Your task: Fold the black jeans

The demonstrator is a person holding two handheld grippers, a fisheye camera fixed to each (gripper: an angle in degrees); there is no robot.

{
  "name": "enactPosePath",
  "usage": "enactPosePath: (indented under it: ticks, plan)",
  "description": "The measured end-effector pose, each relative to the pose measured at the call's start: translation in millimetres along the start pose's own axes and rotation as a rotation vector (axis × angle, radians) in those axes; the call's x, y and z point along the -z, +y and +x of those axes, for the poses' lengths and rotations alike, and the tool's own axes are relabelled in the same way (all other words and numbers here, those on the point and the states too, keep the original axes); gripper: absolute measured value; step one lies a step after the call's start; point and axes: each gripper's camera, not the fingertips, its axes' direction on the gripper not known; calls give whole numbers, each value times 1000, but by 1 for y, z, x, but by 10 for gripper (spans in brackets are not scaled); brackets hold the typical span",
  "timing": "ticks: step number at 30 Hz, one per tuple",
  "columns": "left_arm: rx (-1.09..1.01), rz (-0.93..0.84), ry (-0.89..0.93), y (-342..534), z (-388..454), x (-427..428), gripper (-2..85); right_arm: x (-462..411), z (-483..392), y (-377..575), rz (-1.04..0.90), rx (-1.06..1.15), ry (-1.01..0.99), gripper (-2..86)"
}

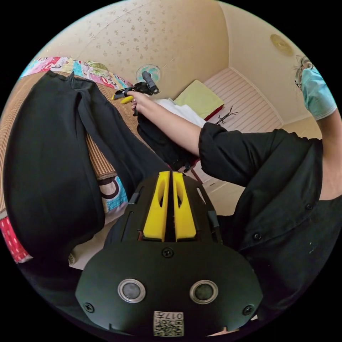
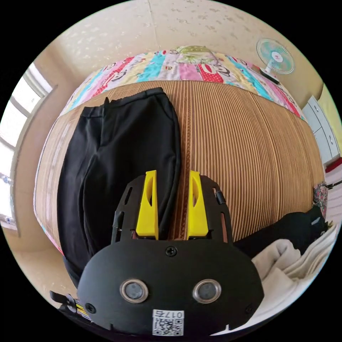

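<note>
Right tool (image 2: 173, 205), parted, hovers over black jeans (image 2: 117, 160) on mat (image 2: 249, 149).

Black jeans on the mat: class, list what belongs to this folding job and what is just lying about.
Belongs to the job:
black jeans, spread flat
left gripper, jaws nearly together
right gripper, jaws apart
woven mat under the jeans

Just lying about:
electric fan
patterned quilt
pale folded cloth
dark clothes pile
</note>
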Motion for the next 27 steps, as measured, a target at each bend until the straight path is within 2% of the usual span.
enactPosePath:
  ticks: [5, 9, 12, 16, 21, 24, 27]
  plan:
    - [-30, 12, 41, 1, -4, 13, -7, -49, -1, -21, -112, -7, 119, 121]
    - [-53, 10, 37, 1, -5, 27, -7, -60, -20, -14, -76, 138, 159, 71]
    - [-60, 10, 54, 0, -6, 38, -7, -41, -27, -11, -10, 151, 173, 41]
    - [-39, 55, -8, 7, -5, 64, -7, 22, -37, -3, 196, 138, 21, 33]
    - [-31, 69, -90, 25, 9, 108, -8, 96, -104, 1, 382, 339, -129, 31]
    - [38, 138, -115, 36, 12, 140, -8, 99, -140, -7, 392, 381, -296, 35]
    - [92, 214, -179, 52, 17, 175, -6, 63, -189, -12, 341, 512, -350, 45]
